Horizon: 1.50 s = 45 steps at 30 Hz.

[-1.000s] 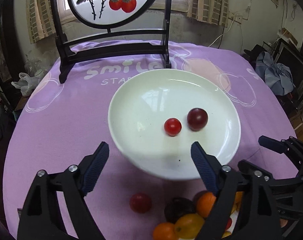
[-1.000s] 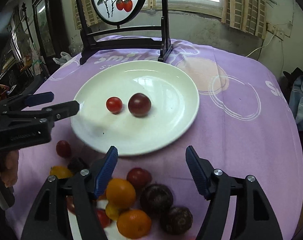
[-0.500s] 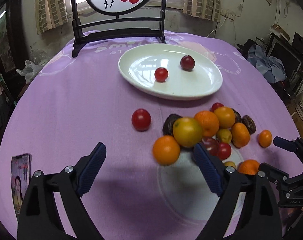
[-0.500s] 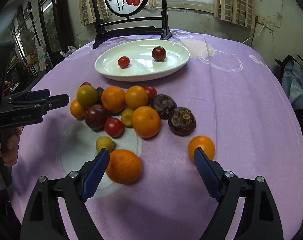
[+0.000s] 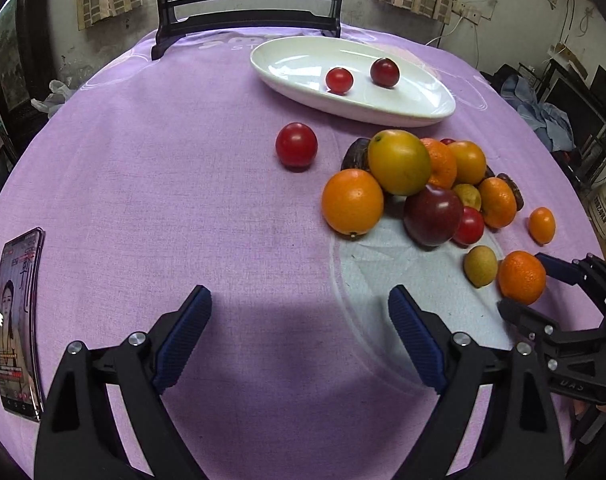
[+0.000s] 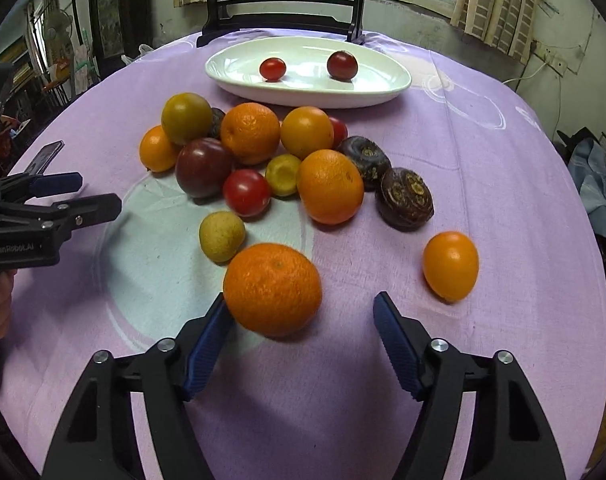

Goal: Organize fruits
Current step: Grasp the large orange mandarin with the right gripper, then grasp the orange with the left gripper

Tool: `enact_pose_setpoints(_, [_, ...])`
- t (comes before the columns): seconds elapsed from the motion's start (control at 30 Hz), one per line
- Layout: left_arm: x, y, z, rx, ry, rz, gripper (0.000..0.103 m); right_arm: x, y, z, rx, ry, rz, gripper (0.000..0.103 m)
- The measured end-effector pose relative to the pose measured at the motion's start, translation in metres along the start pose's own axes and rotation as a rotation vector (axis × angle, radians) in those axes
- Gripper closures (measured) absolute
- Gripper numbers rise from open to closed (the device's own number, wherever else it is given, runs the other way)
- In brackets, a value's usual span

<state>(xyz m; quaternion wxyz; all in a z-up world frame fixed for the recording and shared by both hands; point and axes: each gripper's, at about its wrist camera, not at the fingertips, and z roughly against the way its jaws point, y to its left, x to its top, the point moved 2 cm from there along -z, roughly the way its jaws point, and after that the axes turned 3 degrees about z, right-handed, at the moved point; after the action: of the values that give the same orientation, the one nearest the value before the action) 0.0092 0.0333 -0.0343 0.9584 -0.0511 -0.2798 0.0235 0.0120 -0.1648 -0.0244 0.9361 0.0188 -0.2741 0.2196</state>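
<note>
A white plate (image 5: 423, 108) at the far side of the purple table holds a red tomato (image 5: 339, 80) and a dark plum (image 5: 385, 73). A heap of oranges, plums and tomatoes (image 6: 255, 152) lies in front of it. One red tomato (image 5: 296, 145) sits apart on the left. My left gripper (image 5: 299, 296) is open over bare cloth, holding nothing. My right gripper (image 6: 301, 300) is closing. A large orange (image 6: 273, 290) sits partly between its jaws by the left finger, and the right finger stands clear of it. A small orange fruit (image 6: 451, 266) lies to the right.
A phone (image 5: 19, 320) lies at the table's left edge. A dark wooden stand (image 5: 247, 4) with a round painted screen rises behind the plate. Two dark brown fruits (image 6: 403, 198) sit on the heap's right side. Clutter surrounds the table.
Both grippers have drawn back from the plate toward the near edge and sunk lower, bringing the fruit heap into view. The right jaws widened, then narrowed around the large orange.
</note>
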Motion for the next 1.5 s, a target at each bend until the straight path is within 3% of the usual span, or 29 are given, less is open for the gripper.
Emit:
enact_pose_setpoints(0.1, [0.004,-0.001,-0.001,0.007,0.001,-0.012,0.015,0.001,0.006,0.000,0.023,-0.014,0.020,0.046])
enact_pose_setpoints(0.13, [0.007,-0.001,-0.001,0.014,-0.002,-0.014,0.015,0.001,0.007,0.000,0.056,-0.018,0.018,0.060])
enact_pose_setpoints(0.67, [0.025,-0.018,-0.019,0.061,0.010,-0.056,0.015,-0.002,-0.033,0.015,0.133,-0.151,-0.175,0.060])
enact_pose_setpoints(0.87, [0.038,-0.020,-0.032,0.072,0.015,-0.043,0.015,-0.003,-0.037,0.011,0.151,-0.144,-0.191,0.060])
enact_pose_setpoints(1.07, [0.050,-0.028,-0.041,0.060,0.021,-0.079,0.037,-0.003,-0.029,0.015,0.159,-0.156,-0.153,0.060])
enact_pose_setpoints(1.13, [0.054,-0.032,-0.040,0.029,0.027,-0.086,0.067,-0.003,-0.029,0.015,0.163,-0.155,-0.155,0.060])
enact_pose_setpoints(1.5, [0.030,-0.024,-0.007,-0.012,0.013,-0.068,0.066,-0.005,-0.034,0.020,0.157,-0.198,-0.178,0.060])
